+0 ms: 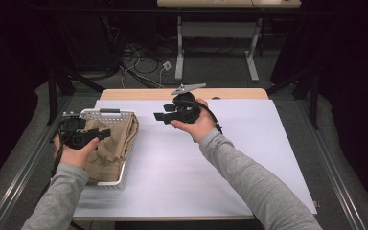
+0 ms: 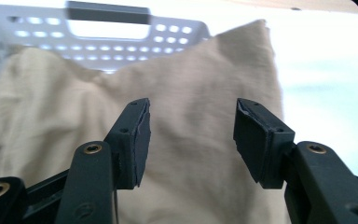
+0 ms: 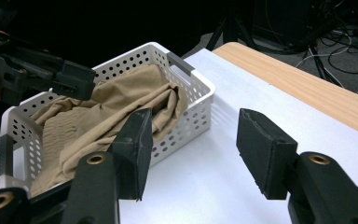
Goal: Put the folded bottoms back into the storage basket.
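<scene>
A tan cloth (image 1: pixel 112 139) lies crumpled inside a white perforated basket (image 1: pixel 106 114) at the table's left side. My left gripper (image 1: pixel 103 134) hovers over the basket, held in a hand. In the left gripper view its jaws (image 2: pixel 191 135) stand open above the cloth (image 2: pixel 191 84), with nothing gripped between them. My right gripper (image 1: pixel 158 116) is held over the middle of the white sheet and points left toward the basket. Its jaws (image 3: pixel 193 149) are open and empty, and beyond them are the basket (image 3: pixel 200 107), the cloth (image 3: pixel 121 102) and the left gripper (image 3: pixel 74 79).
A white sheet (image 1: pixel 220 158) covers most of the wooden table (image 1: pixel 230 93). Behind the table stand the legs of another desk (image 1: pixel 179 52), with cables on the floor (image 1: pixel 139 62). Dark metal rails run along both sides of the table.
</scene>
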The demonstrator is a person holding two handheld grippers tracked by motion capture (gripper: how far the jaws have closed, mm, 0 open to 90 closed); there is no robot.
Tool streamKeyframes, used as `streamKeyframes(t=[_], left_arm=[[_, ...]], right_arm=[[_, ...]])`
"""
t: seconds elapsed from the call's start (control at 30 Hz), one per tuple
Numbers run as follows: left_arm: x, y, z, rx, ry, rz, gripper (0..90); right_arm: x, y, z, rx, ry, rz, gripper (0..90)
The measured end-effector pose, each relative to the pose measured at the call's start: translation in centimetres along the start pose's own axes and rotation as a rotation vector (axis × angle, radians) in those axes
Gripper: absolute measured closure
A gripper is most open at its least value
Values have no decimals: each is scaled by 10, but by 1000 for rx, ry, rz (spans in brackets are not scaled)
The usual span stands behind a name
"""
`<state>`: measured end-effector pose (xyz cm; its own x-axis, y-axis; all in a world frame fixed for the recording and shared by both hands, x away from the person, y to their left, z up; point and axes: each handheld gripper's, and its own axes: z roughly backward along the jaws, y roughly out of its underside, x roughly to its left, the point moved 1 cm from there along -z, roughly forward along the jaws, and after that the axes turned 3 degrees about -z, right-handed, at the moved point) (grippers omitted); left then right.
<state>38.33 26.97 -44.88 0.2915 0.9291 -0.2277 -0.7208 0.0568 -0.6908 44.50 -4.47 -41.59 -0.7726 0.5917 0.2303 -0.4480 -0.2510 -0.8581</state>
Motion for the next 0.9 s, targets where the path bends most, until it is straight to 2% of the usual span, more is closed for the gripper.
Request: streamKeyframes(t=[0.13,0.3,0.37,0.47,0.6,0.7,0.83,0.9], left_arm=[[-14,-2,-12,5,3,-43,431],[-27,-6,-25,35,3,-102,392],[-32,-7,-29,35,1,-113,374],[-39,-7,-36,65,0,-126,369],[-48,-5,-48,81,-5,-144,368],[-53,-5,-57,92,-32,-164,368],[-55,-6,-65,113,-65,-207,369],[-54,-6,-67,129,-86,-223,412]], right_arm=[[-5,2,7,-3,10,-7,448],[-12,4,15,-15,32,-10,420],[-14,6,19,-23,38,-8,415],[-17,8,24,-26,38,-12,410],[-19,13,31,-27,38,-20,409],[-22,15,35,-19,38,-15,408],[-27,18,39,-25,43,-33,408],[-31,21,40,-21,50,-35,408]])
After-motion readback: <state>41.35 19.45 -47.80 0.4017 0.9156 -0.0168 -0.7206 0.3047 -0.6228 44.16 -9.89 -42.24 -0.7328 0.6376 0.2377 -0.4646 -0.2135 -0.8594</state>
